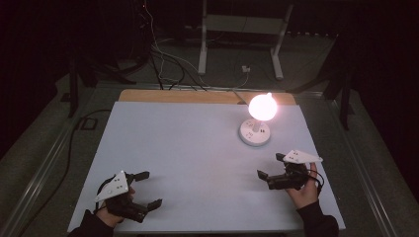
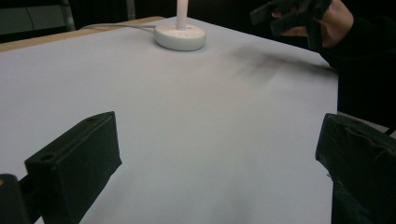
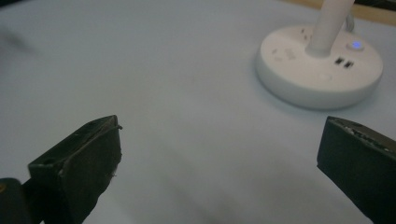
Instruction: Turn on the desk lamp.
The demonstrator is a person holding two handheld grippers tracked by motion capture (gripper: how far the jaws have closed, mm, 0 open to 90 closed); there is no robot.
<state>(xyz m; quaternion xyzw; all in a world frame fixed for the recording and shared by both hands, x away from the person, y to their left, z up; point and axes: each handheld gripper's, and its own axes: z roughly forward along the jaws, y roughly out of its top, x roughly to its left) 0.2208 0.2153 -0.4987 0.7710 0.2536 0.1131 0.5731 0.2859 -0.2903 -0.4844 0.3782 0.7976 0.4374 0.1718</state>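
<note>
A small white desk lamp stands at the back right of the pale mat (image 1: pixel 197 148). Its bulb (image 1: pixel 262 106) glows brightly above a round white base (image 1: pixel 255 132). That base (image 3: pixel 320 65) has sockets and a lit blue button (image 3: pixel 356 45), and lies just ahead and to the right of my right gripper (image 3: pixel 219 140). In the high view my right gripper (image 1: pixel 270 165) is open and holds nothing, a short way in front of the lamp. My left gripper (image 1: pixel 150 188) is open and holds nothing near the front left edge. From the left gripper (image 2: pixel 219 140) the base (image 2: pixel 180 36) is far off.
The lamp's white cable (image 1: pixel 237 94) runs off the back over the wooden table edge (image 1: pixel 197 96). The other hand and its gripper (image 2: pixel 299 14) cast a shadow on the mat. Cables (image 1: pixel 168 64) and a white stand (image 1: pixel 242 29) are on the dark floor behind.
</note>
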